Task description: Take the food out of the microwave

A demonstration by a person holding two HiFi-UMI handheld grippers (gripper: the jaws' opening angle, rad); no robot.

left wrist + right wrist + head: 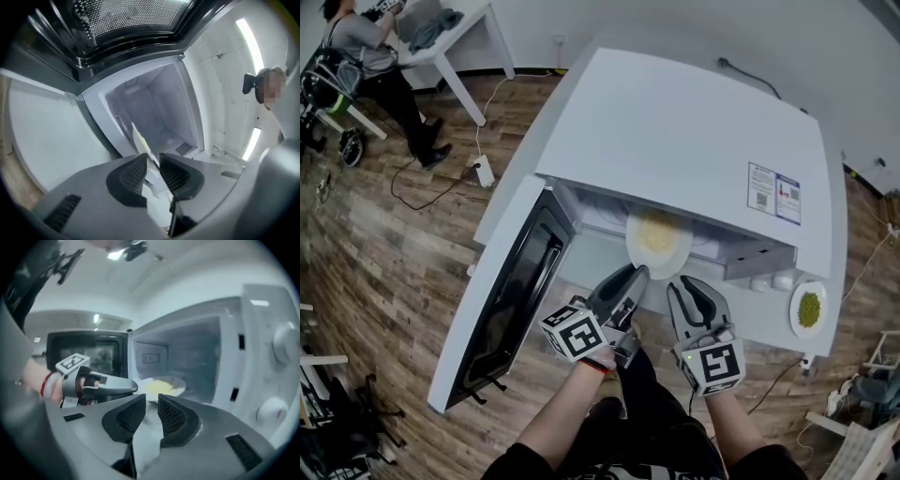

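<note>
The white microwave (694, 141) stands open, its door (516, 300) swung out to the left. A white plate of yellow food (658, 239) sits at the mouth of the cavity. My left gripper (637, 274) reaches in level and is shut on the plate's near left rim; in the left gripper view the plate (139, 138) shows edge-on between the pads of that gripper (153, 159). My right gripper (684, 283) hangs just in front of the plate (164, 386), its jaws a narrow gap apart with nothing between them (150, 401). The left gripper (133, 386) shows there at the plate's edge.
A second plate with green food (808, 309) lies on the white counter right of the microwave. The control knobs (281, 341) are on the right front panel. A person (375, 47) stands by a table at the far left; cables run over the wooden floor.
</note>
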